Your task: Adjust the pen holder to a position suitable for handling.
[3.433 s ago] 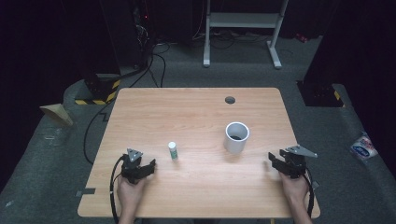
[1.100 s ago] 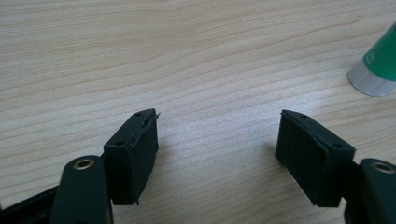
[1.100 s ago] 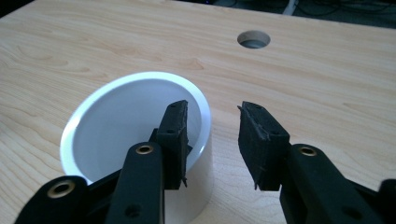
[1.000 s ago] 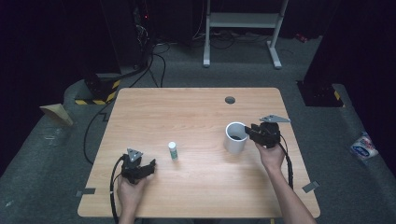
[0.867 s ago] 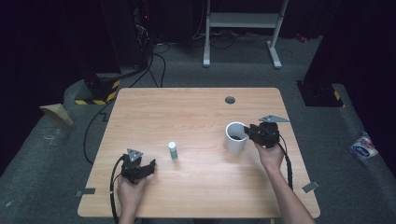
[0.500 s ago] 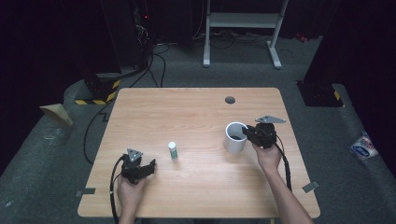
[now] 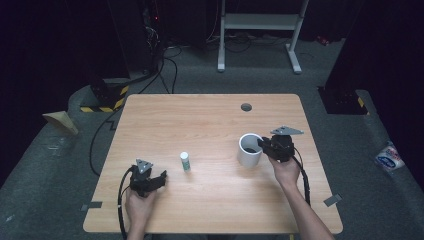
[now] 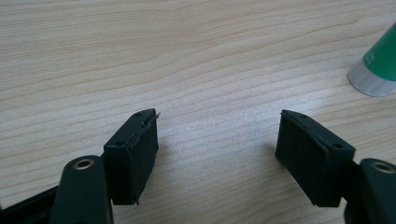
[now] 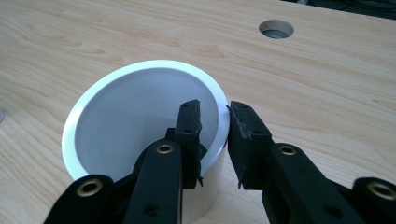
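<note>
High view: white cup (image 7: 249, 149) stands upright on the counter (image 7: 210, 120), around 3 o'clock from center. Right gripper (image 7: 260, 145) sits at the cup's 3 o'clock side, jaws straddling the rim. Right gripper view confirms: one jaw inside the cup (image 9: 140, 135), the other outside against the wall, jaws pinched on the cup wall at its near rim, right gripper (image 9: 214, 140) grasping it. Round hole (image 9: 276, 29) in the counter lies beyond at 1 o'clock of that view. Left gripper (image 7: 150, 181) rests on the counter near the 7 o'clock corner, well apart from the cup. Left gripper view: left gripper (image 8: 217, 140) released, jaws spread wide, bare wood between them. Small green-and-white tube (image 7: 185, 161) stands upright at 1 o'clock of the left gripper, near it, not touching.
</note>
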Motion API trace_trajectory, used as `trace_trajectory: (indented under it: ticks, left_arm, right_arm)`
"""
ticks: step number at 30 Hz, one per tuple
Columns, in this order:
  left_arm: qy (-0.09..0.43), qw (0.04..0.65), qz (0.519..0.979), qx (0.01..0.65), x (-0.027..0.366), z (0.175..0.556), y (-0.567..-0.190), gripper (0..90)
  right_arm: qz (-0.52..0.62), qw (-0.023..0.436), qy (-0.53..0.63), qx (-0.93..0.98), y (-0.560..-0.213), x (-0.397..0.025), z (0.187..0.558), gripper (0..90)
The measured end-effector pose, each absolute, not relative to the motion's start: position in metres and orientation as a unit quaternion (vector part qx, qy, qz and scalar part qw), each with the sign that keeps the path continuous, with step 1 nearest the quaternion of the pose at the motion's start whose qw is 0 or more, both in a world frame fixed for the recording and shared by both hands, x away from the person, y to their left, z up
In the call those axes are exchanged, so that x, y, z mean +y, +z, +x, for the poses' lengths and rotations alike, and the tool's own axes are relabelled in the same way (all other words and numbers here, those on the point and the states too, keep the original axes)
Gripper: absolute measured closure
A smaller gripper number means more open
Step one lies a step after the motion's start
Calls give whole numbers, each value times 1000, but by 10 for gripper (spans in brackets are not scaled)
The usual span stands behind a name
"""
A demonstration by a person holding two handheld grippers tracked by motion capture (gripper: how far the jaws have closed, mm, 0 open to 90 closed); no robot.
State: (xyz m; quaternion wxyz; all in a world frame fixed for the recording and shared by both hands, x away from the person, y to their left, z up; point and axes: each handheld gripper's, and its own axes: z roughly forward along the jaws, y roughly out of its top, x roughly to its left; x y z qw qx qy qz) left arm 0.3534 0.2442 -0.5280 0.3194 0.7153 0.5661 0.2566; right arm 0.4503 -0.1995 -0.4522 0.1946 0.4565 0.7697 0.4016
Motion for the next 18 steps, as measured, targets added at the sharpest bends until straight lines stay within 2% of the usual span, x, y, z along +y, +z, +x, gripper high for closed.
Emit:
trace_trajectory:
  ticks: [4, 18]
  left_arm:
    - [256, 320, 715, 566, 244, 353, -528, 295]
    - [256, 320, 715, 566, 244, 353, -528, 295]
  right_arm:
    - [441, 203, 397, 779, -452, -194, 444, 738]
    - [411, 185, 410, 793, -453, -178, 420, 738]
